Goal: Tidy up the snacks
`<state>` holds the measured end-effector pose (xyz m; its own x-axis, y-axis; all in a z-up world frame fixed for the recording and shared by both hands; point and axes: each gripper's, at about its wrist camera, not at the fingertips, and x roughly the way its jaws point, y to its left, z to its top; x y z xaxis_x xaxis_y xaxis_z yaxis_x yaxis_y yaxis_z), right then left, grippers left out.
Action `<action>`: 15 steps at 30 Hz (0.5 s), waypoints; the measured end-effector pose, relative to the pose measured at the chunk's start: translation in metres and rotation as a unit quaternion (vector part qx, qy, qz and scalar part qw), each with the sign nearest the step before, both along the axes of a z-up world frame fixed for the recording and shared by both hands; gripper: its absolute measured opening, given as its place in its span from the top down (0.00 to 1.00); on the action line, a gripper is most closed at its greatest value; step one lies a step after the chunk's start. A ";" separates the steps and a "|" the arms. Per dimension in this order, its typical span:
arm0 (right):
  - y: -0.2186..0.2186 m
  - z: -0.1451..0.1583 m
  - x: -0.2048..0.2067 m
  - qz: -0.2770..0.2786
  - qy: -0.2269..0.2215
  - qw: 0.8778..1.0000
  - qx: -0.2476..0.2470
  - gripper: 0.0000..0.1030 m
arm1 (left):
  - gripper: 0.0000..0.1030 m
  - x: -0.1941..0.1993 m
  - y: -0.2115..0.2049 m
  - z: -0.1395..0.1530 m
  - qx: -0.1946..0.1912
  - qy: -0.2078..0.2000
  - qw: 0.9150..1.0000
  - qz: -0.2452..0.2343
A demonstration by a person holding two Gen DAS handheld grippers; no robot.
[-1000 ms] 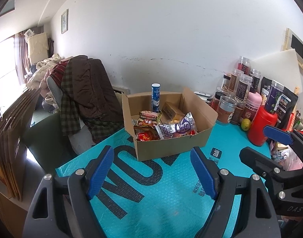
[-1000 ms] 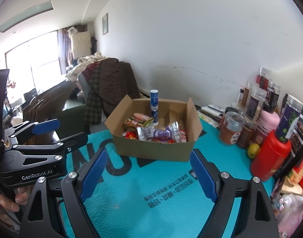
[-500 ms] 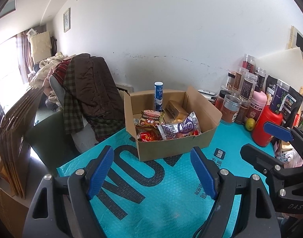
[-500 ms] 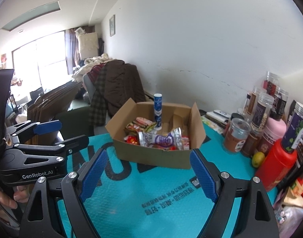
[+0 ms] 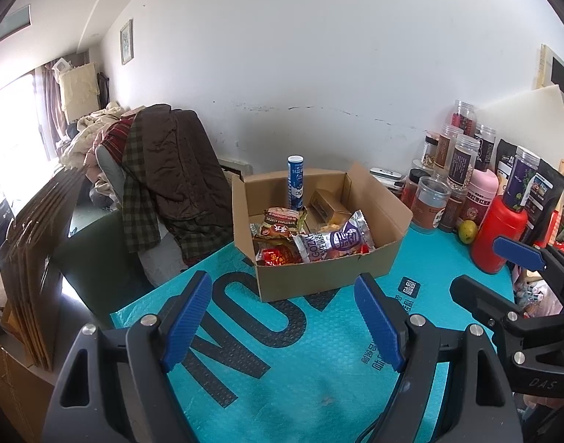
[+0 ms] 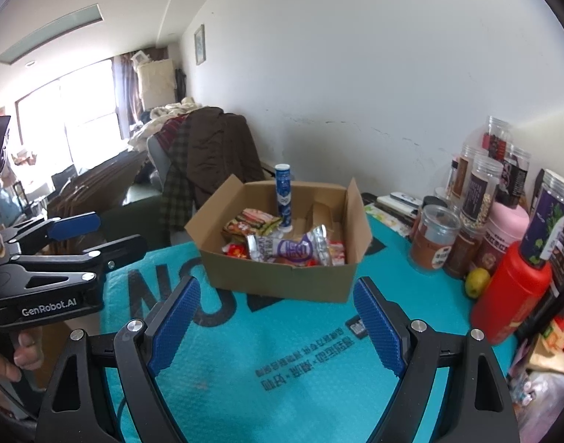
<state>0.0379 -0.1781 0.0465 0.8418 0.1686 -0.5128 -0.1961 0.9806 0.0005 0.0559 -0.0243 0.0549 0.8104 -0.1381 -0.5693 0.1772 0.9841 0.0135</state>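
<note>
Hovering short of the cardboard box (image 5: pixel 329 269), the left gripper (image 5: pixel 283 323) and right gripper (image 6: pixel 272 326) both stand spread wide, pinching nothing. Inside the box the snacks lie heaped: a purple packet (image 5: pixel 337 241) against the near wall, a blue tube (image 5: pixel 296 182) upright at the back wall. Best bet, I'd say: come in over the near wall, take the top packet by one edge, and avoid toppling the tube.

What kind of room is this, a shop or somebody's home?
Most likely a lived-in home. Clothes are piled over a chair, food jars crowd the wall side of the table, and a cardboard box of snacks sits on a teal mat.
</note>
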 end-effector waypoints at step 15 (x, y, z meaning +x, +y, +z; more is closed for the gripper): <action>0.001 -0.001 -0.003 0.000 0.002 1.000 -0.008 0.14 | 0.23 -0.004 0.001 -0.001 -0.008 0.005 1.000 0.003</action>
<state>0.0353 -0.1767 0.0454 0.8399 0.1603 -0.5184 -0.1960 0.9805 -0.0143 0.0521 -0.0233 0.0538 0.8054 -0.1429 -0.5752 0.1717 0.9851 -0.0043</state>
